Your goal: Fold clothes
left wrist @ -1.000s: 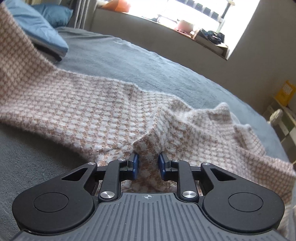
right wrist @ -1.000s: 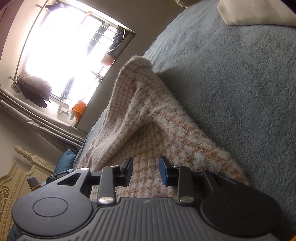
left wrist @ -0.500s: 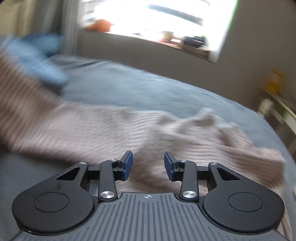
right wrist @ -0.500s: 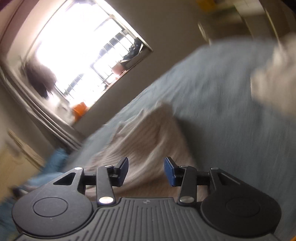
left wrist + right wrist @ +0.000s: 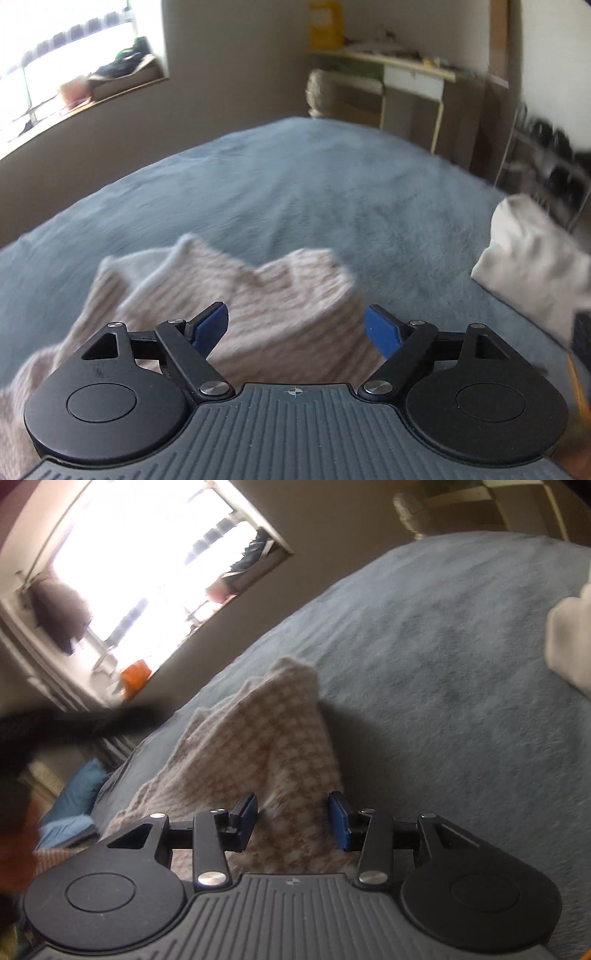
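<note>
Grey-blue bedding (image 5: pixel 295 192) fills both views, with the checked pink garment (image 5: pixel 258 295) lying crumpled at lower centre. Left claw (image 5: pixel 295 328) has just been opening wide, nothing gripped. Right claw (image 5: pixel 291 819) stands partly open over the cloth, pads clear.

Both wrist cams sit close above the bed (image 5: pixel 295 192), angled down. Left faces the shelf (image 5: pixel 388 62) wall; right is rolled, facing the window (image 5: pixel 147 561). Shared: checked knit (image 5: pixel 258 302).
</note>
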Motion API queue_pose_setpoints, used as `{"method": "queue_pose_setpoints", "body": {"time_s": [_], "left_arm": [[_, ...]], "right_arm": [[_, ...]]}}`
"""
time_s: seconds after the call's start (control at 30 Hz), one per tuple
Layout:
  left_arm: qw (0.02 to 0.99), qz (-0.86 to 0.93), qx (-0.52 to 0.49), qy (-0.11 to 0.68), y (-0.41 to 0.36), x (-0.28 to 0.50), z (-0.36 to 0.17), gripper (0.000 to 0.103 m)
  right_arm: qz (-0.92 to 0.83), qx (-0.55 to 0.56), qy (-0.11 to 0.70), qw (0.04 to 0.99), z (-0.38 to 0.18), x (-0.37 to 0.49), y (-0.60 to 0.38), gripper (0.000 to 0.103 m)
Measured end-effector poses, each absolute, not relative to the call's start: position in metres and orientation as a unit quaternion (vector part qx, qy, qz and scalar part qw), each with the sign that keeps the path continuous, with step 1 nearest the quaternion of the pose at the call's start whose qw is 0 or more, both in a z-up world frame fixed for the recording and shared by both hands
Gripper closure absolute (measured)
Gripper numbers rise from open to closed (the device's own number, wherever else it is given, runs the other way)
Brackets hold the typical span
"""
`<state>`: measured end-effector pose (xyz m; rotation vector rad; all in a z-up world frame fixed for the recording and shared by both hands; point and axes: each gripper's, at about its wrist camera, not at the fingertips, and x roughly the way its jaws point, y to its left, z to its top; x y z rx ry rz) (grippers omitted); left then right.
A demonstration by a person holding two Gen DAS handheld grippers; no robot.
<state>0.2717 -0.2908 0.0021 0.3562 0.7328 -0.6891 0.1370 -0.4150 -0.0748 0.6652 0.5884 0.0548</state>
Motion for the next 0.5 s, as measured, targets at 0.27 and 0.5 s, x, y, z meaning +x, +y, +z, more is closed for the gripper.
{"method": "queue_pose_setpoints", "body": {"time_s": [0.27,0.5], "left_arm": [[0.849,-0.291,0.243,0.368,-0.337,0.29,-0.026,0.052],[0.852,-0.278,0.044,0.441,-0.265,0.339,-0.017,0.094]], "right_arm": [[0.059,0.279,0.265,0.921,-0.071,0.131,-0.398,0.063],[0.067,0.305,0.244,0.918,-0.081,0.118,-0.407,0.074]]}}
